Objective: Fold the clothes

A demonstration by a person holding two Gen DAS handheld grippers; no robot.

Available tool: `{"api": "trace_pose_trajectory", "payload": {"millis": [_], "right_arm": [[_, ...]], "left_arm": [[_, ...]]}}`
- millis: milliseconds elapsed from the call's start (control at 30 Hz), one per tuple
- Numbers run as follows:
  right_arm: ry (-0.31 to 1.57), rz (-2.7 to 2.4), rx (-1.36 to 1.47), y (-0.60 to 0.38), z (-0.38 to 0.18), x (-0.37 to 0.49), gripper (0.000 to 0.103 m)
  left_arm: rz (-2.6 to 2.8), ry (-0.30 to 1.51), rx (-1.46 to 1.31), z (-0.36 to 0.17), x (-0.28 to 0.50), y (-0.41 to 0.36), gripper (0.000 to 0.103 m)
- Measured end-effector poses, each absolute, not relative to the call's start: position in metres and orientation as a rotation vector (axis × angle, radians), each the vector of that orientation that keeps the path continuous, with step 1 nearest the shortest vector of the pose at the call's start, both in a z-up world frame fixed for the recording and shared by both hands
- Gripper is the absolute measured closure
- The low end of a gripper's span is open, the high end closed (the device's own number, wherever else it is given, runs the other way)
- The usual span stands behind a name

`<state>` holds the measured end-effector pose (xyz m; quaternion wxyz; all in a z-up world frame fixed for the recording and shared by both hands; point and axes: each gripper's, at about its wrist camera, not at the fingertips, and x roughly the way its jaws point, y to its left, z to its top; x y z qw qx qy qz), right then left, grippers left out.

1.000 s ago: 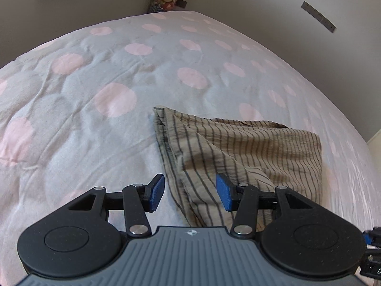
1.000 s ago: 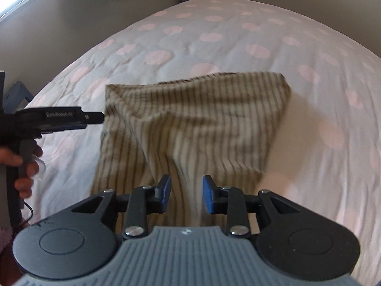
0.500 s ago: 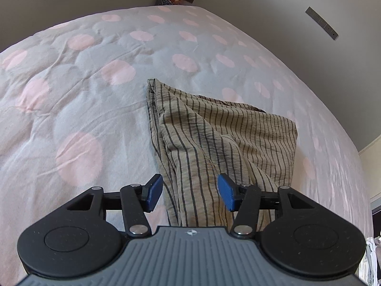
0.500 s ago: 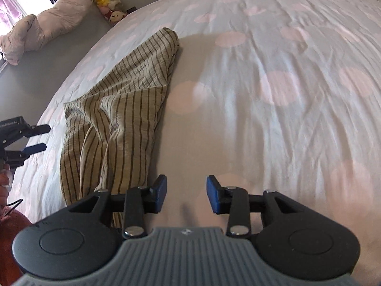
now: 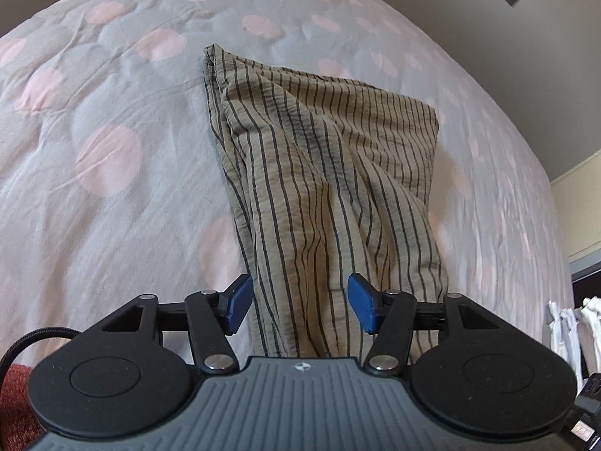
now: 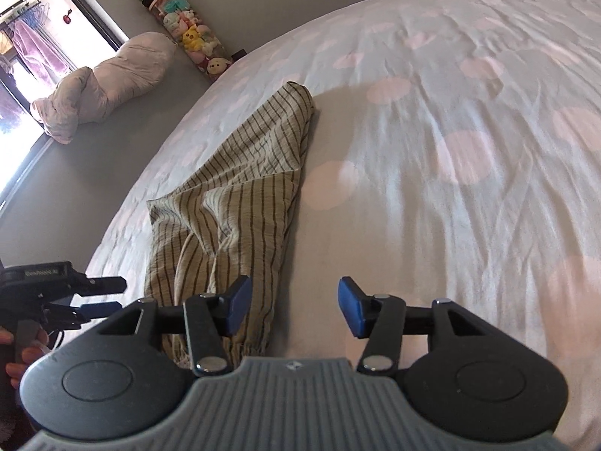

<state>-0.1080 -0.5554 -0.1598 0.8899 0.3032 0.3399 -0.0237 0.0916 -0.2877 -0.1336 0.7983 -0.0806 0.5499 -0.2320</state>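
Note:
A tan garment with dark stripes (image 5: 323, 173) lies half folded on the bed, one layer doubled over another with loose ridges. My left gripper (image 5: 298, 306) hovers over its near end, jaws opening, the cloth below them but not pinched. In the right wrist view the same garment (image 6: 240, 203) runs away to the left. My right gripper (image 6: 293, 306) stands over its near right edge and the bare bedspread, jaws opening with nothing between the pads. The left gripper (image 6: 101, 295) shows at the left edge of that view, held in a hand.
The bed carries a grey bedspread with pink dots (image 6: 450, 150). A rolled pink duvet (image 6: 109, 82) and a column of soft toys (image 6: 188, 37) sit by the far wall next to a window (image 6: 30, 37). White items (image 5: 574, 323) hang beyond the bed's right side.
Both grippers have opened wider. The right gripper swung round to the garment's right side. The left gripper drew back toward the garment's near end, so more of the cloth shows.

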Motion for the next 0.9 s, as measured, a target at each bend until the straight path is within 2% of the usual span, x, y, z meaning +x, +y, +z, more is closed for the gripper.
{"api": "trace_pose_trajectory", "payload": {"millis": [133,233,333,433,500,567,767,900], "right_arm": [[0.726,0.086,0.533,-0.531,-0.154,-0.104,0.043],[0.800,0.152,0.328,-0.496,-0.153,-0.099,0.043],[0.856,0.159,0.132,-0.465,-0.158,-0.097,0.045],[0.889,0.123,-0.023,-0.444,-0.164,-0.095,0.054],[0.890,0.114,-0.050,-0.442,-0.165,-0.097,0.065],[0.885,0.180,0.003,-0.446,-0.165,-0.103,0.076],[0.916,0.177,0.028,-0.443,-0.172,-0.097,0.080],[0.865,0.137,0.037,-0.445,-0.167,-0.100,0.080]], "left_arm": [[-0.452,1.221,-0.070,-0.143,0.086,-0.300,0.049],[-0.458,1.242,-0.031,-0.148,0.082,-0.306,0.055],[-0.466,1.251,-0.032,-0.147,0.078,-0.310,0.055],[-0.439,1.277,-0.025,-0.152,0.080,-0.313,0.055],[-0.426,1.287,-0.032,-0.155,0.082,-0.314,0.060],[-0.445,1.281,-0.038,-0.156,0.082,-0.315,0.071],[-0.474,1.260,-0.052,-0.160,0.081,-0.315,0.090],[-0.484,1.248,-0.071,-0.159,0.080,-0.313,0.090]]}}
